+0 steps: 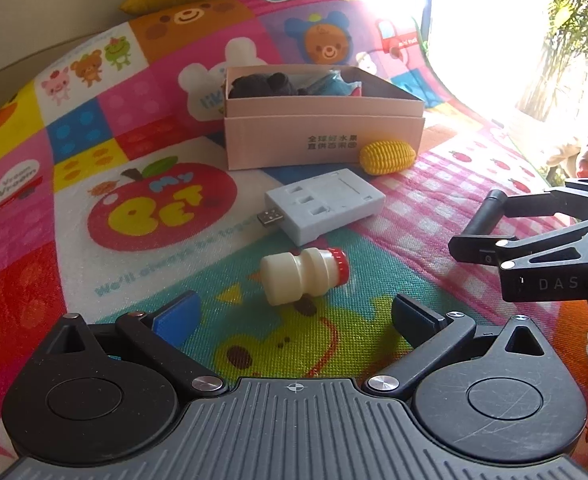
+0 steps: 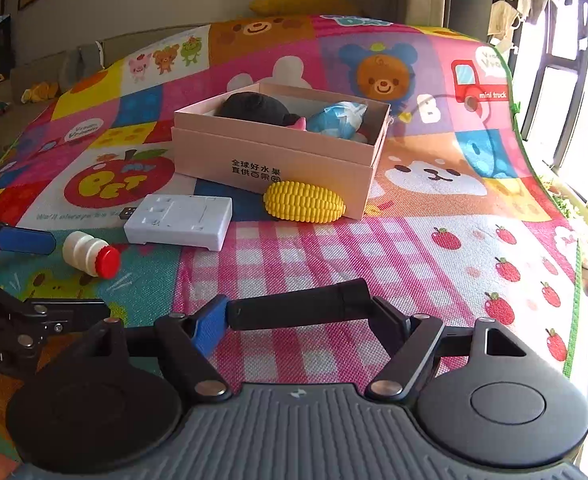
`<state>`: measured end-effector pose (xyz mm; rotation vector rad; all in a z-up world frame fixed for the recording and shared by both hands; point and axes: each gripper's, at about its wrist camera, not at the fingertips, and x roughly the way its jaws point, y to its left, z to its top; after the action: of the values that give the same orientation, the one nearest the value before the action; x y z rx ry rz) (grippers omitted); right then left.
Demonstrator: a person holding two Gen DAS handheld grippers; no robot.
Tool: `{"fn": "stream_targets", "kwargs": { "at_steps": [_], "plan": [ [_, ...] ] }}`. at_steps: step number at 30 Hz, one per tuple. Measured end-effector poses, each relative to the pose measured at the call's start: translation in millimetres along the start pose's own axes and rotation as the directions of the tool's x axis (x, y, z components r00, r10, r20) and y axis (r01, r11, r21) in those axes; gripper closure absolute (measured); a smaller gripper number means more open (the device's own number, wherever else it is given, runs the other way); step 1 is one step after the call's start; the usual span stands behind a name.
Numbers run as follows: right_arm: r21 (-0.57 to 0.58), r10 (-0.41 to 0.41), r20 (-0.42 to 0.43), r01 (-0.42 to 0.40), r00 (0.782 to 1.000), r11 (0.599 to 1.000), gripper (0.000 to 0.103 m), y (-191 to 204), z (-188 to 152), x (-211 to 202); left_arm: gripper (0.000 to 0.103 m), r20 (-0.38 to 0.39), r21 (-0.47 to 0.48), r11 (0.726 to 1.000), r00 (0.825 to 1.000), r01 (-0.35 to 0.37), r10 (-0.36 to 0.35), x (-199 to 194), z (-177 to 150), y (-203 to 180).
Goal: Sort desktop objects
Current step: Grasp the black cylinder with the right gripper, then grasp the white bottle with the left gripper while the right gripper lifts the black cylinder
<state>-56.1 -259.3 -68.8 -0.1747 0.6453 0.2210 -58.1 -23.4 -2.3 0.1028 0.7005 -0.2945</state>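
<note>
1. Grippers first: we see the left gripper [image 1: 294, 316] spread wide and holding nothing, low centre of its view, just short of the toy milk bottle [image 1: 306, 280] lying on its side.
2. We see the right gripper [image 2: 300, 318] clamped on a black cylindrical rod [image 2: 300, 306], lower centre.
3. Mid-frame, the white adapter block [image 2: 179, 220] lies beside the toy corn cob [image 2: 304, 202], which touches the pink cardboard box [image 2: 277, 160] on the play mat [image 2: 414, 260].

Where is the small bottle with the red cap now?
The small bottle lies on its side on the play mat, just ahead of the open left gripper and just in front of the white plastic box.
</note>
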Motion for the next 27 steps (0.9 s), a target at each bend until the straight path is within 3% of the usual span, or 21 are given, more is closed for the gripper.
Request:
{"fn": "stream_targets", "kwargs": {
  "at_steps": [3,8,11,12,15,20,27],
  "plan": [
    [0.014,-0.002,-0.023,0.003,1.0,1.0,0.027,1,-3,-1,0.0,-0.011,-0.001,1.0,1.0,-0.023,0.023,1,1,-3],
    [0.077,-0.006,-0.048,0.01,0.999,0.997,0.011,-8,-2,5,0.0,-0.002,-0.048,0.998,0.999,-0.034,0.034,-2,2,-5],
    [0.121,-0.007,-0.054,0.013,0.999,0.993,0.01,-13,-4,6,0.0,0.036,-0.06,0.998,0.999,-0.03,0.032,-5,6,-9],
    [0.128,-0.007,-0.049,0.013,0.999,0.992,0.009,-14,-4,6,0.003,0.043,-0.051,0.998,0.998,-0.044,0.046,-5,7,-12],
    [0.137,-0.01,-0.027,0.014,1.0,0.99,0.006,-15,-5,2,0.037,0.024,-0.035,0.998,0.998,-0.058,0.059,0,10,-16],
    [0.13,0.0,-0.009,0.001,1.0,0.992,0.004,-14,-5,-1,0.038,0.029,-0.034,0.998,0.998,-0.061,0.062,3,12,-16],
    [0.072,0.038,-0.014,-0.037,0.999,0.997,0.003,-6,-4,-2,0.049,0.031,-0.033,0.998,0.998,-0.06,0.061,3,12,-12]
  ]
}}
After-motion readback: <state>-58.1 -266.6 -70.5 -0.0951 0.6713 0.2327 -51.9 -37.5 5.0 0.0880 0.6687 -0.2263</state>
